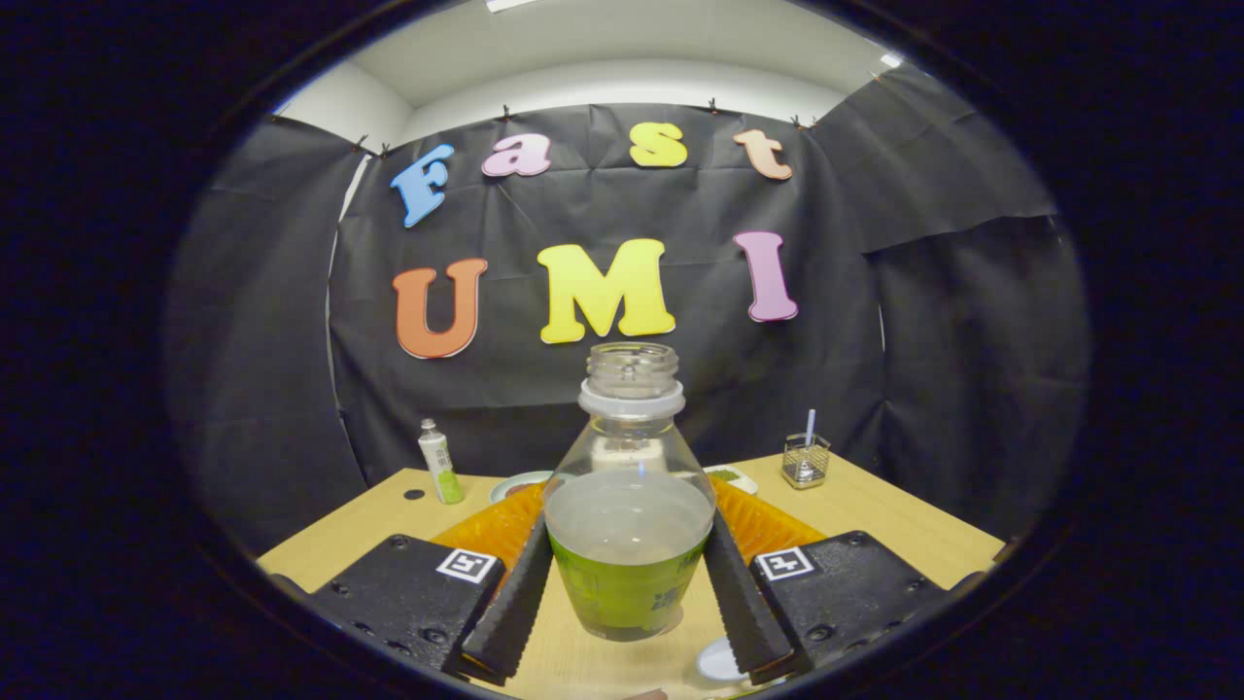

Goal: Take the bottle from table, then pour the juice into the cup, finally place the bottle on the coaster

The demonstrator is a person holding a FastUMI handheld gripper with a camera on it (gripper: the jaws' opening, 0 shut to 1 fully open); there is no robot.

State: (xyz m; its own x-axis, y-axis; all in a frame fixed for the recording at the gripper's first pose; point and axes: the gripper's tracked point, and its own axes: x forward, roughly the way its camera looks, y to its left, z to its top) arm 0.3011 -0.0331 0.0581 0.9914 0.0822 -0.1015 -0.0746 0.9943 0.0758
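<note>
Tabletop (875, 506): gripper (627, 583) clamps bottle (628, 525); label seemingly unreadable.

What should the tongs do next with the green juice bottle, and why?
Probably lift it straight up. The tongs appear to press both sides of the uncapped bottle, which stands upright on the table still holding juice, so raising it gently comes before any pouring.

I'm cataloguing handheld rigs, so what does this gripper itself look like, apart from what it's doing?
The gripper has two long, wedge-shaped fingers with ribbed inner faces. Each runs back to a blocky, matte, textured mount with visible screws. On top of each mount sits a square black-and-white fiducial marker. No cables or sleeve are visible.
</note>
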